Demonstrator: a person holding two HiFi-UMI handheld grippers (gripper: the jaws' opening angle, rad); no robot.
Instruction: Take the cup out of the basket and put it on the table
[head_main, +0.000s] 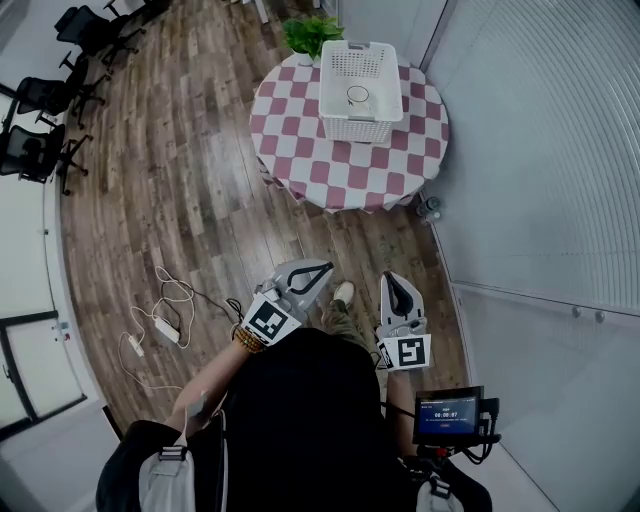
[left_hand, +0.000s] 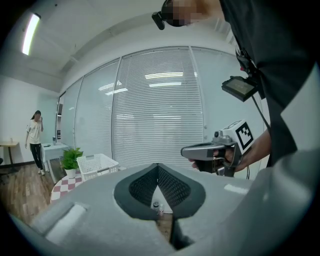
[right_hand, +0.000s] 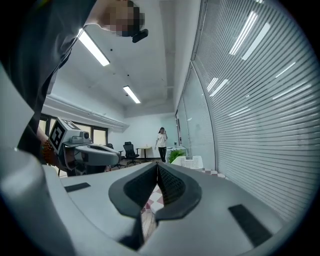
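A round table (head_main: 300, 130) with a red and white checked cloth stands far ahead. On it sits a white slatted basket (head_main: 358, 88), also visible as the basket (left_hand: 97, 164) and the basket (right_hand: 189, 161). The cup (head_main: 358, 96) shows only as a pale ring inside it. My left gripper (head_main: 322, 268) (left_hand: 158, 166) is held at waist height over the wooden floor, well short of the table, its jaws shut on nothing. Beside it my right gripper (head_main: 392, 280) (right_hand: 157, 165) is also shut and holds nothing. Each gripper view shows the other gripper alongside.
A potted plant (head_main: 312, 35) stands behind the basket. A glass wall with blinds (head_main: 540, 150) runs along the right, with bottles (head_main: 428, 208) on the floor at its foot. A power strip with cables (head_main: 160, 325) lies to the left. Office chairs (head_main: 40, 120) and a standing person (left_hand: 34, 140) are farther off.
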